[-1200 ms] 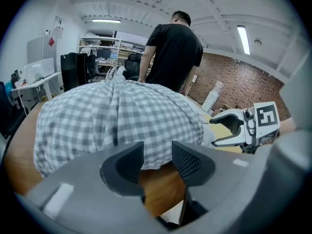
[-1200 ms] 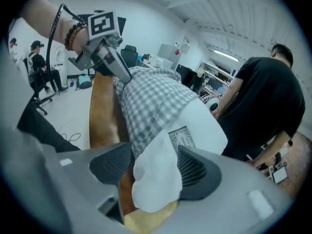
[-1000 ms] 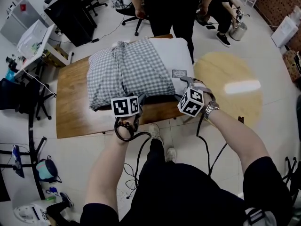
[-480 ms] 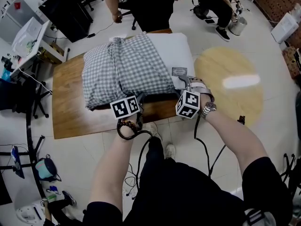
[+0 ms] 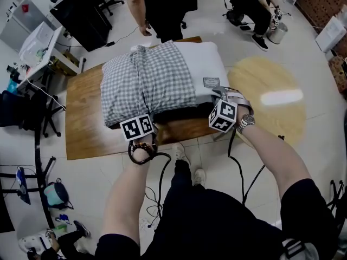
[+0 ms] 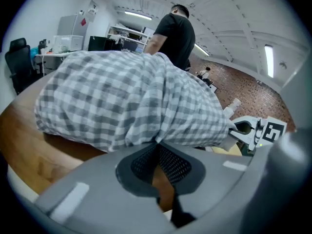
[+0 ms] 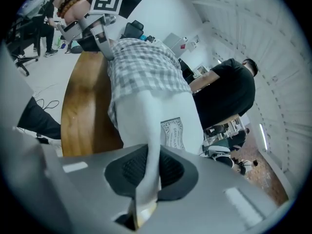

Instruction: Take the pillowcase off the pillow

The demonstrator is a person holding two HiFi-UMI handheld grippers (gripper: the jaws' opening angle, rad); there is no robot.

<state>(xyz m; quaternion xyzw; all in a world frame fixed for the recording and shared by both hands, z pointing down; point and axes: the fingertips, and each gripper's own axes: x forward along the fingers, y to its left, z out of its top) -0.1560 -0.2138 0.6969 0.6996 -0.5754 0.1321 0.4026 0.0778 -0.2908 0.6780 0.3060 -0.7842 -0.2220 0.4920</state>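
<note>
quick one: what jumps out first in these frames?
A white pillow lies half out of its grey checked pillowcase on a wooden table, mid head view. At its near edge both grippers have just closed: the left gripper pinches the pillowcase's edge, the right gripper the pillow's white corner. A person in black stands at the table's far side.

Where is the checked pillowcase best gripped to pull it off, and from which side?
Pinch the loose fold on the near edge of the pillowcase, from the person's side: it is bunched there, and the pillow lies bare on the right. The left gripper has just closed there, the right gripper on the pillow's near corner.
</note>
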